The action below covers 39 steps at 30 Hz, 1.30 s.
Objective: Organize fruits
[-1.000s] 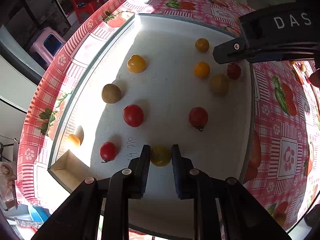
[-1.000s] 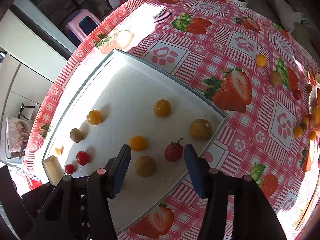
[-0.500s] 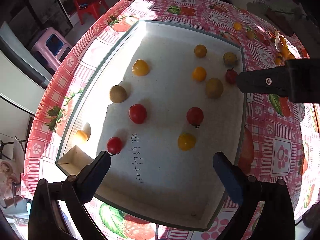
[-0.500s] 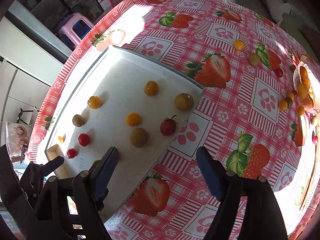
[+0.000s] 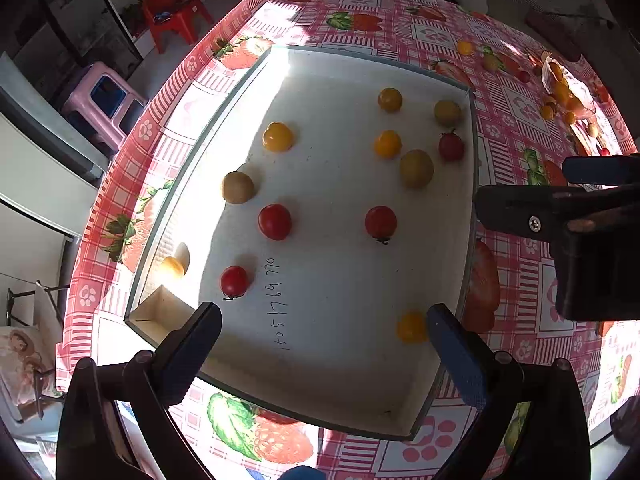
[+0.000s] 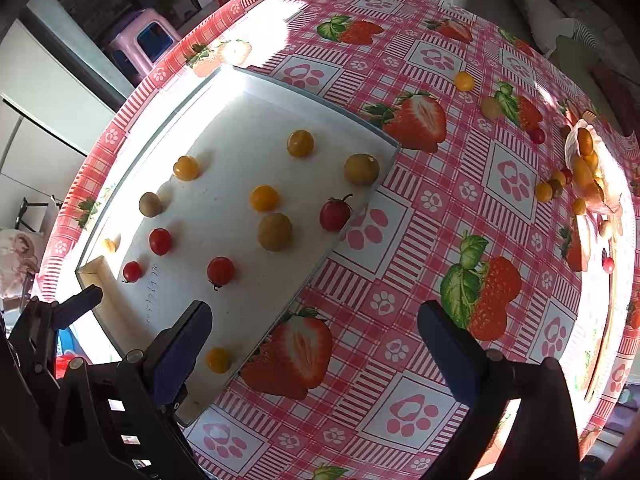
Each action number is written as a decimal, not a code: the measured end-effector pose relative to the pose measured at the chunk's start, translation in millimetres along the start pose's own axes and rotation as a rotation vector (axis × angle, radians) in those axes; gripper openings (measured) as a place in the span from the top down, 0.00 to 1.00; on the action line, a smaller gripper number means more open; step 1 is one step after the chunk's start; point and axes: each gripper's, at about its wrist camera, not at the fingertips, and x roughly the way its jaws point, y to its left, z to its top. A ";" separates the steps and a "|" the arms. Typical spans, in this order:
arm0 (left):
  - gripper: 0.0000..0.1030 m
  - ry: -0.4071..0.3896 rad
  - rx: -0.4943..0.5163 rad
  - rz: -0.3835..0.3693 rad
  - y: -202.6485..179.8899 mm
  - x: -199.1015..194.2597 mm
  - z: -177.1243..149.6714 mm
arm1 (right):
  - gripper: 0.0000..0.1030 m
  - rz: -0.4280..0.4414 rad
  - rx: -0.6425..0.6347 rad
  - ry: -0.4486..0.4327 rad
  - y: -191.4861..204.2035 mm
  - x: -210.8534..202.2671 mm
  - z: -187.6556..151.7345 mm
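the left gripper (image 5: 324, 344) hangs over the near end of the white tray (image 5: 344, 408) with its jaws spread wide and nothing between them. just beside its right finger lies a yellow tomato (image 5: 411, 326), alone at that end of the tray and clear of the finger, which looks like a fruit set down there on purpose. the right gripper (image 6: 314, 342) is also spread and empty, held over the strawberry tablecloth (image 6: 400, 288) just off the tray's long edge, pointed toward the loose fruit across the table, likely so it can go for the next piece. further in, the tray holds red tomatoes (image 5: 274, 221) in its middle stretch and yellow and greenish ones toward the far end, all spaced apart so none touch. farthest off, more small fruits spill around a clear bag (image 6: 588, 176) near the table's far right edge, with a few strays (image 6: 464, 81) on the cloth. judging by that pile, the sorting is only partly done.
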 end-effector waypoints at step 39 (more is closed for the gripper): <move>0.00 -0.003 0.021 0.014 0.9 -4.0 -1.3 | 0.00 -0.038 -0.019 0.011 9.1 -0.4 -7.6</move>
